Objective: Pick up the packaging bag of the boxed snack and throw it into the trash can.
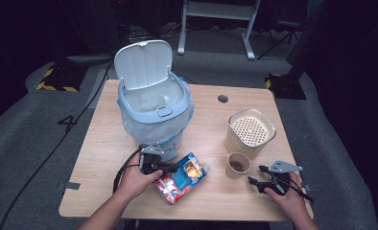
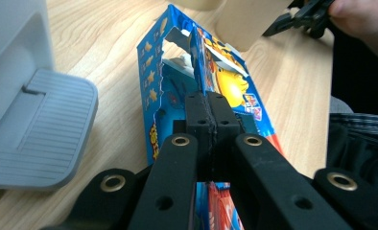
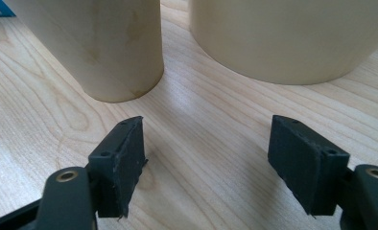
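Note:
A torn-open blue and red snack carton (image 1: 184,178) lies flat on the wooden table (image 1: 100,158) near its front edge. My left gripper (image 1: 175,167) reaches in from the carton's left end. In the left gripper view the left gripper (image 2: 211,103) has its jaws pressed together on a thin upright cardboard wall of the carton (image 2: 225,81). My right gripper (image 1: 255,175) rests at the front right, open, pointing at a small paper cup (image 1: 238,165). In the right gripper view nothing lies between the right gripper's (image 3: 206,153) jaws, and the cup (image 3: 105,43) stands just beyond them.
A pale blue pedal bin (image 1: 153,110) with its lid up and a plastic liner stands behind the carton; its foot pedal (image 2: 38,124) lies close to my left gripper. A cream canister with a perforated top (image 1: 250,132) stands behind the cup.

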